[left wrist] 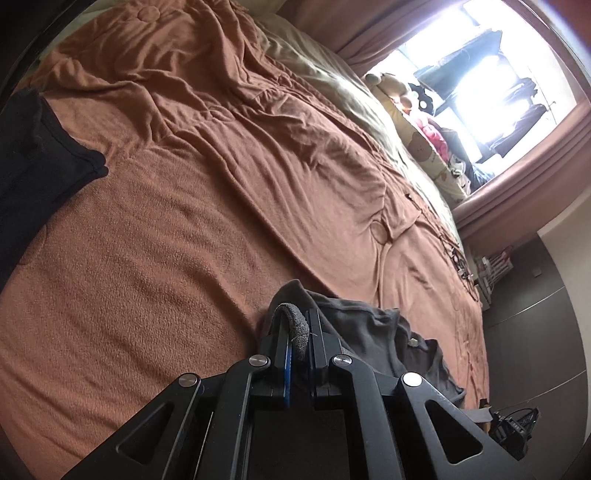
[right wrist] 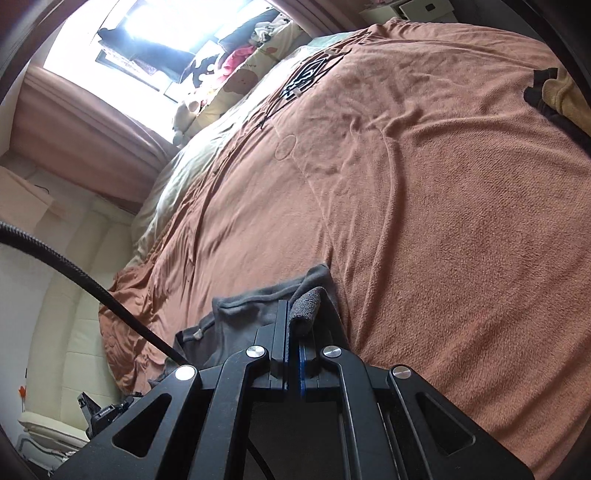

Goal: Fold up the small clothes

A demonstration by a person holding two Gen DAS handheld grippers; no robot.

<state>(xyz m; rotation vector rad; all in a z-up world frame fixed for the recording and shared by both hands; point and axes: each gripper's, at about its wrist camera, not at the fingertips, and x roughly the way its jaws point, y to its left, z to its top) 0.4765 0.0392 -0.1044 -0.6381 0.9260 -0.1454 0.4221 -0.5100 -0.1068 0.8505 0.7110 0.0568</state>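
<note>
Left wrist view: the left hand-held gripper point(left wrist: 299, 328), black with blue-edged pads, has its jaws pressed together on a rolled hem of a small dark grey cotton garment point(left wrist: 373, 332). The pinched fold stands up between the pads, and the rest of the garment trails away to the right, bunched and creased, with a pale button showing on it. It lies over the near right part of a bed covered by a rust-brown fleece blanket point(left wrist: 166, 258). The blanket is smooth near the gripper and rumpled farther off. A black piece of clothing point(left wrist: 40, 147) rests on the blanket at the far left, well apart from the grey garment. Along the far side lie a pale beige sheet point(left wrist: 332, 85) and several soft toys point(left wrist: 413, 99) under a bright window point(left wrist: 487, 74) framed by dusty pink curtains.

Right wrist view: the right hand-held gripper point(right wrist: 293, 317) is likewise clamped shut on a folded edge of the same grey garment point(right wrist: 236, 314), which spreads to the left of the jaws and hangs toward the near left edge of the bed. A black braided cable point(right wrist: 74, 273) crosses in front from the left. The brown blanket point(right wrist: 443, 221) fills the right side, and a yellow and black cloth point(right wrist: 557, 92) lies at its far right edge. The window point(right wrist: 166, 26) glares at the far left.
</note>
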